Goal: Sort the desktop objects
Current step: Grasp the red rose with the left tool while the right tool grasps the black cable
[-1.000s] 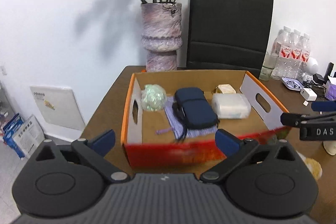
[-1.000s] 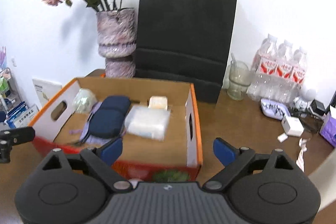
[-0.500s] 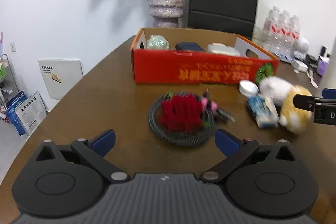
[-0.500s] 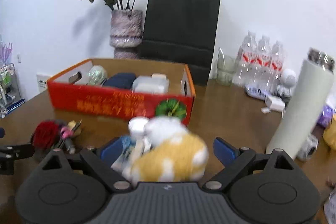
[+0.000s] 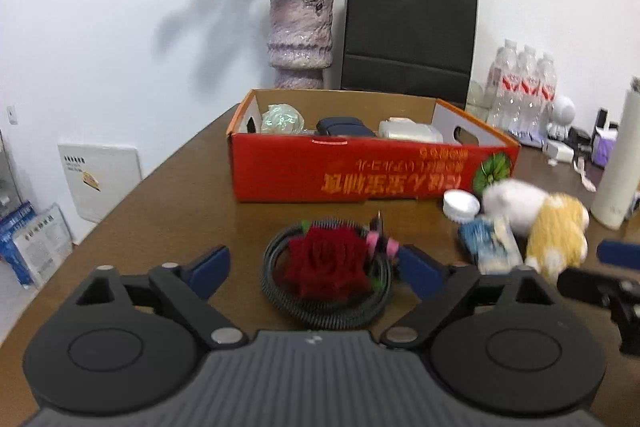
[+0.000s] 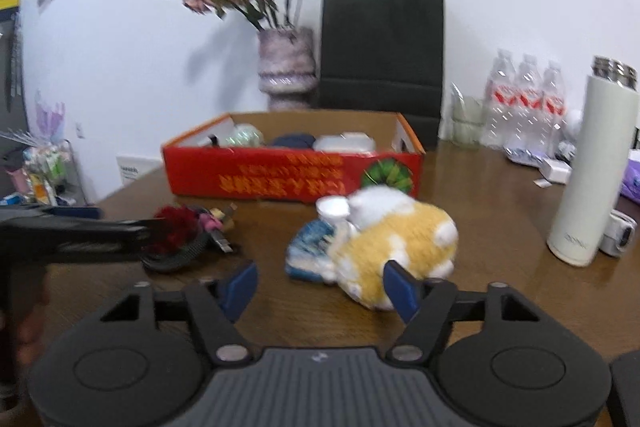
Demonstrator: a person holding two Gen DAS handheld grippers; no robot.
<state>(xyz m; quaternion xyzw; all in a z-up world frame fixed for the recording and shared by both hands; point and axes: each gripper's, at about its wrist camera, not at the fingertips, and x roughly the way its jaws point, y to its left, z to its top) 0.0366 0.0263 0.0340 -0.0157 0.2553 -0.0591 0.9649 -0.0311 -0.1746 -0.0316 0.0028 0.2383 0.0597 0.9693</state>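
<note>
A red cardboard box [image 5: 360, 169] stands mid-table and holds a greenish ball, a navy pouch and a white case. In front of it lies a red rose on a coiled black cable [image 5: 326, 269]. My left gripper [image 5: 314, 269] is open, its fingers on either side of the rose, low over the table. To the right lie a yellow-and-white plush toy [image 6: 396, 245], a blue packet [image 6: 308, 253] and a white cap [image 5: 461, 203]. My right gripper [image 6: 320, 287] is open, just in front of the plush and packet, empty.
A tall white flask [image 6: 586, 169] stands at the right with a small white device beside it. Behind the box are a vase of dried roses [image 5: 301, 41], a black paper bag [image 5: 408, 35] and water bottles [image 6: 524, 99]. The table's left edge drops to the floor.
Both grippers pulled back from above the box and came down low over the table. The left now frames the rose and cable; the right faces the plush toy.
</note>
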